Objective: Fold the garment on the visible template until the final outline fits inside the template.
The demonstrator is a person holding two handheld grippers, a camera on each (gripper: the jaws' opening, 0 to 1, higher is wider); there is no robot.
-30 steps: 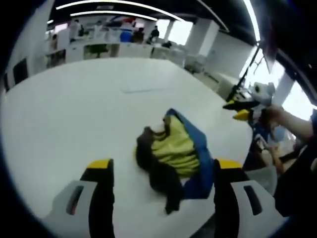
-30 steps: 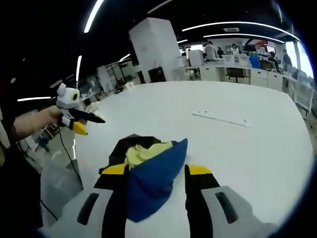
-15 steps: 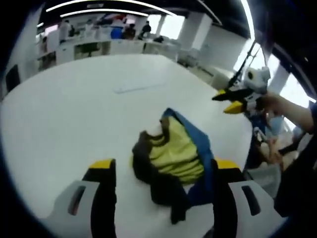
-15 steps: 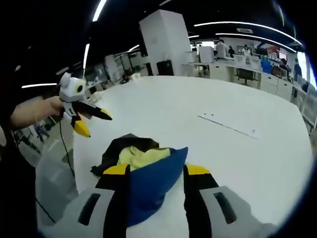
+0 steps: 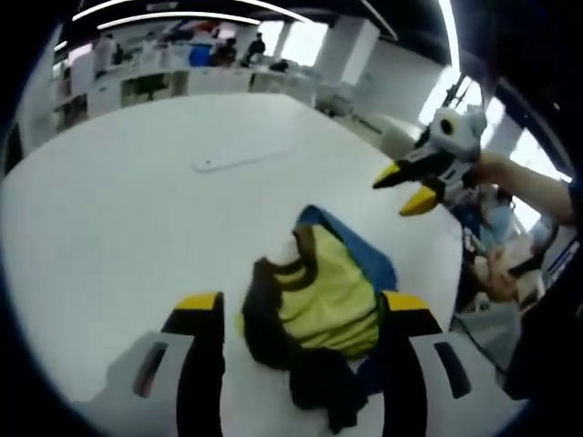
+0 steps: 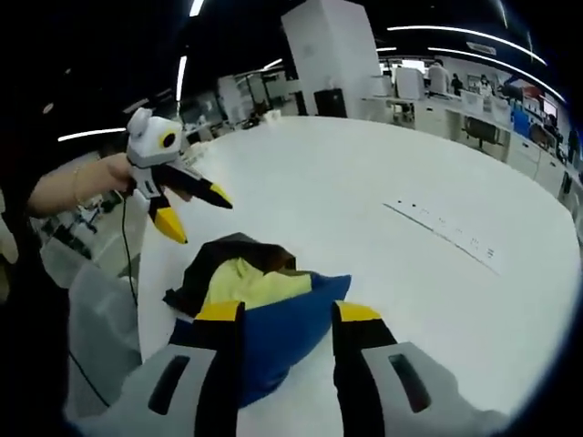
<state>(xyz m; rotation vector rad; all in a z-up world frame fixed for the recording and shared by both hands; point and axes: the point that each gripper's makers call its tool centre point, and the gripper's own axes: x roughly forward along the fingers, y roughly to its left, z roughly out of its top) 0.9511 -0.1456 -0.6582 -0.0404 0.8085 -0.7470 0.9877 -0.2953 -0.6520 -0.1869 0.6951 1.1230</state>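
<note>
Long ceiling light strips (image 5: 164,11) glare overhead, and the white worktop (image 5: 118,209) reflects them brightly. Both views are soft and slightly blurred, with straight lines bending strongly toward the edges. Windows (image 5: 455,100) blow out white.

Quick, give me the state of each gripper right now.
Left gripper: open, holding nothing, fingers either side of the crumpled garment on the white table.
Right gripper: open, holding nothing, poised over the garment's blue part.

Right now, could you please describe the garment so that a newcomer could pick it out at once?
Look at the big white table. Near its edge lies the garment, a crumpled heap between the two claws. It is the one soft thing there, blue outside, with yellow and black showing.
</note>
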